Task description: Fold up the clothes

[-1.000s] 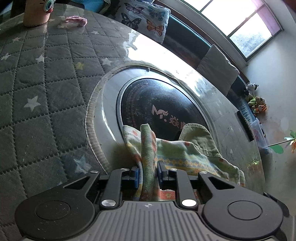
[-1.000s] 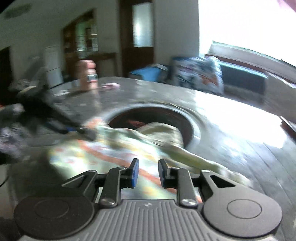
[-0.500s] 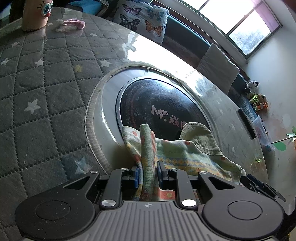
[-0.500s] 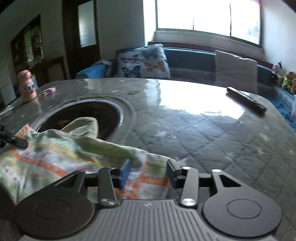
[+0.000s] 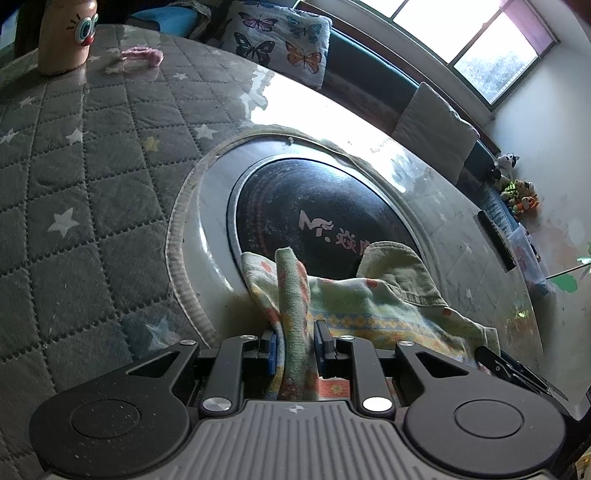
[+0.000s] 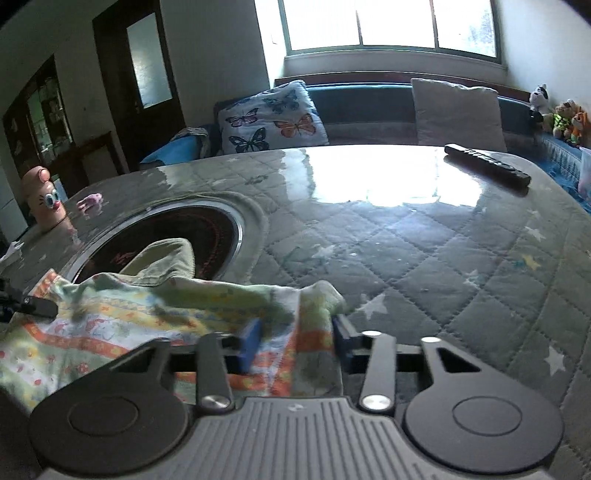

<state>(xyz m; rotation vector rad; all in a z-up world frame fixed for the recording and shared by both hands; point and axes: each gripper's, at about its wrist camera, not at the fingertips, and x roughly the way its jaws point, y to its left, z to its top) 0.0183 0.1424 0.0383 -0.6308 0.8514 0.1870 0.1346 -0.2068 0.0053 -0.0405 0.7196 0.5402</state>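
A printed garment [image 5: 369, 299] in green, yellow and orange lies partly over the round black cooktop [image 5: 314, 206] set in the table. My left gripper [image 5: 295, 347] is shut on an upright fold at the garment's left edge. In the right wrist view the garment [image 6: 110, 317] spreads to the left, and its bunched right corner fills the gap of my right gripper [image 6: 295, 339]. The jaws are closing and the blue pads [image 6: 251, 343] touch the cloth. A tip of the right gripper [image 5: 517, 373] shows at the left wrist view's lower right.
A quilted grey cover with stars [image 6: 424, 258] tops the table. A black remote [image 6: 487, 168] lies at the far right edge. A pink figure-shaped cup [image 5: 66, 33] and a small pink item [image 5: 142, 57] stand far left. A sofa with cushions [image 6: 273, 118] lies beyond.
My right gripper swung right and sank onto the garment's right corner; its jaws widened, then narrowed around the cloth. The left gripper kept its hold and stayed put.
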